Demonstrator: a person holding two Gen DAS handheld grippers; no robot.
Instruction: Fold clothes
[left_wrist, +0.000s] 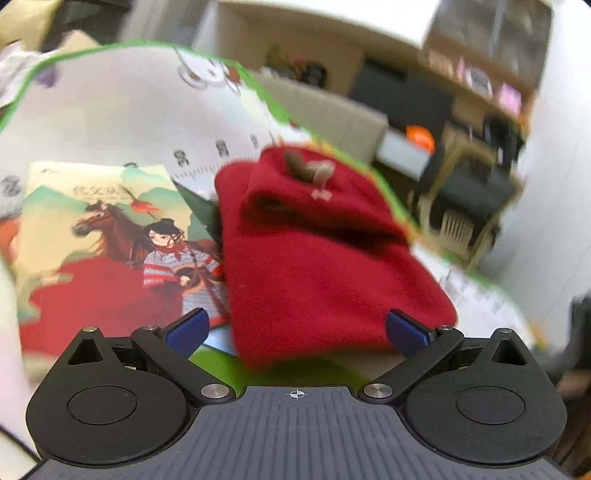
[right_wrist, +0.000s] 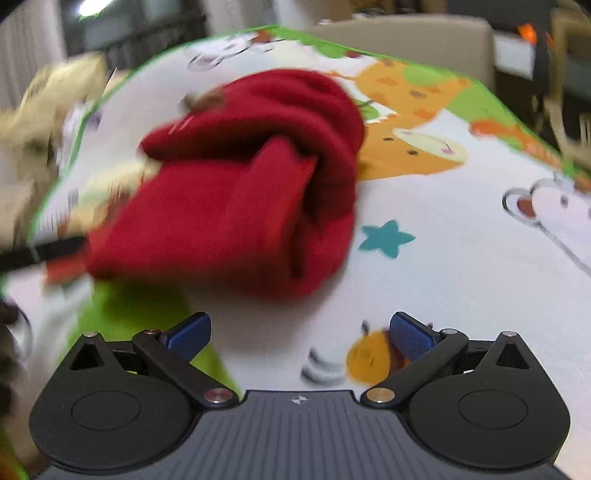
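Note:
A red fleece garment (left_wrist: 317, 258) lies folded in a thick bundle on a cartoon-printed mat (left_wrist: 110, 122). A small brown and beige patch marks its top. In the left wrist view my left gripper (left_wrist: 297, 328) is open, its blue pads (left_wrist: 188, 330) on either side of the bundle's near edge, nothing pinched. In the right wrist view the same red garment (right_wrist: 236, 192) lies ahead and to the left on the mat (right_wrist: 461, 240), layers stacked and blurred. My right gripper (right_wrist: 300, 330) is open above the mat, short of the cloth.
A picture book (left_wrist: 107, 240) with a horse and warrior cover lies left of the garment. Beige cloth (right_wrist: 48, 122) is heaped past the mat's far left edge. A beige sofa (right_wrist: 406, 40) and shelving (left_wrist: 480, 74) stand beyond the mat, with a wooden frame (left_wrist: 465, 206) at its right.

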